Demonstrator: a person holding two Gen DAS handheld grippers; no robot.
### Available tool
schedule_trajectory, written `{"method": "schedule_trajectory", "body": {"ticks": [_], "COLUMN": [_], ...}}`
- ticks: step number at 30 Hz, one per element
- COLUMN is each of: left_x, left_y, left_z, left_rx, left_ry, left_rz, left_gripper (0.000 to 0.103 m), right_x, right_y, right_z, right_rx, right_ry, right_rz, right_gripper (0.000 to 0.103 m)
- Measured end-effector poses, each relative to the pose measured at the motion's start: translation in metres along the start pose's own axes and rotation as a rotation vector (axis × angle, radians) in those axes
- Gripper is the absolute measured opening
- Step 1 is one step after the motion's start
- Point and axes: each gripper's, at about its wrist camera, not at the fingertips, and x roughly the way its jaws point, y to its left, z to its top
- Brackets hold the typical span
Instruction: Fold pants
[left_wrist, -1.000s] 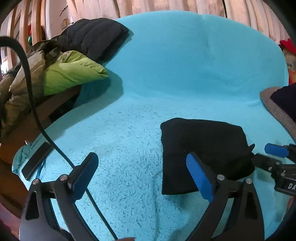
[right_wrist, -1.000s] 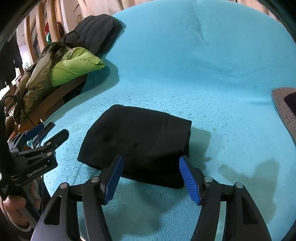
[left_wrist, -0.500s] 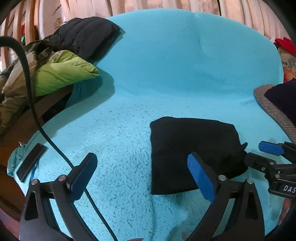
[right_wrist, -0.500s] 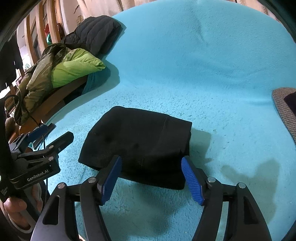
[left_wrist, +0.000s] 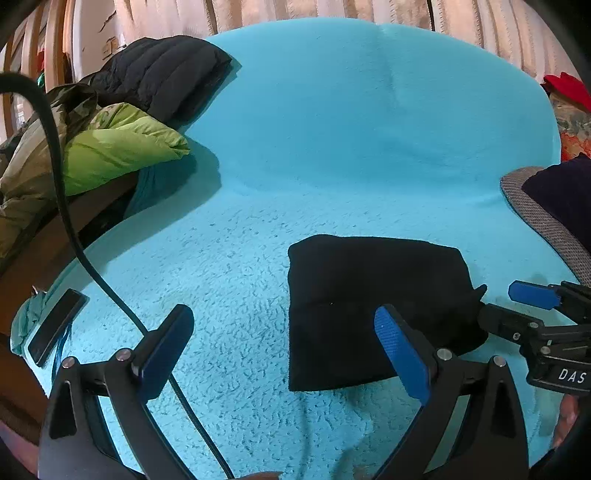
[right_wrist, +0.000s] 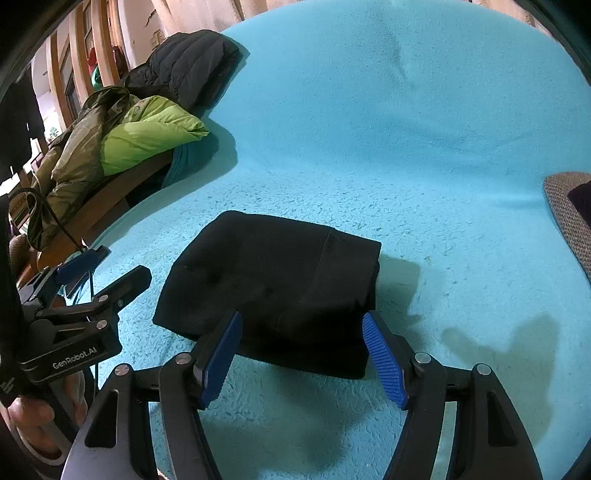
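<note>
The black pants (left_wrist: 373, 302) lie folded into a compact rectangle on the turquoise fleece blanket (left_wrist: 332, 147); they also show in the right wrist view (right_wrist: 280, 288). My left gripper (left_wrist: 284, 343) is open and empty, held just in front of the pants' left near corner. My right gripper (right_wrist: 301, 354) is open and empty, its jaws straddling the near edge of the pants without closing. The right gripper also shows at the right edge of the left wrist view (left_wrist: 517, 306), and the left gripper at the left of the right wrist view (right_wrist: 107, 273).
A pile of jackets, lime green (left_wrist: 110, 155) and black (left_wrist: 166, 74), lies on the wooden arm at left. A grey woven cushion (left_wrist: 535, 210) with dark cloth sits at right. A dark flat device (left_wrist: 55, 325) lies at the blanket's left edge. A black cable (left_wrist: 74, 221) hangs across the left.
Both grippers have drawn back slightly from the folded pants. The pants have not moved.
</note>
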Motion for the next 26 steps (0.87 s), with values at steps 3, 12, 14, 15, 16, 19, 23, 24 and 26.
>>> {"method": "schedule_trajectory", "body": {"ticks": [3,12,14,15,16,19,23,24,26], "left_x": [-0.001,-0.0048,-0.0054,-0.0055,-0.0063,-0.0068,-0.0079,-0.0089,-0.0097], "left_y": [-0.0015,-0.0056,-0.0065,-0.0066,-0.0077,-0.0073,-0.0041,-0.0033,-0.0015], "left_z": [-0.0001,0.0011,0.0007,0.0005,-0.0002,-0.0011,-0.0014,-0.0017,-0.0023], "left_rx": [-0.003,-0.009,-0.008,-0.008,-0.011,-0.012,-0.017,-0.016,-0.013], "left_ry": [-0.003,-0.011,-0.011,-0.01,-0.011,-0.01,-0.015,-0.019,-0.021], "left_rz": [-0.007,-0.022,-0.022,-0.026,-0.028,-0.033,-0.033,-0.032,-0.028], "left_gripper": [0.099,0.099,0.099,0.099,0.099,0.099,0.099,0.099,0.099], "right_x": [0.0015,0.002,0.0024,0.0023,0.0023,0.0028,0.0017,0.0013,0.0004], "right_y": [-0.0018,-0.0039,-0.0046,-0.0046,-0.0046,-0.0054,-0.0047,-0.0049,-0.0049], "right_z": [-0.0002,-0.0009,-0.0007,-0.001,-0.001,-0.0013,-0.0032,-0.0037,-0.0041], "right_rx": [0.004,0.006,0.006,0.006,0.006,0.002,0.006,0.006,0.006], "right_ry": [0.004,0.007,0.007,0.008,0.008,0.009,0.011,0.01,0.01], "right_rz": [0.002,0.001,0.002,0.003,0.003,0.003,0.001,0.002,-0.002], "right_gripper": [0.071,0.071,0.071,0.071,0.071,0.071,0.071,0.071,0.071]}}
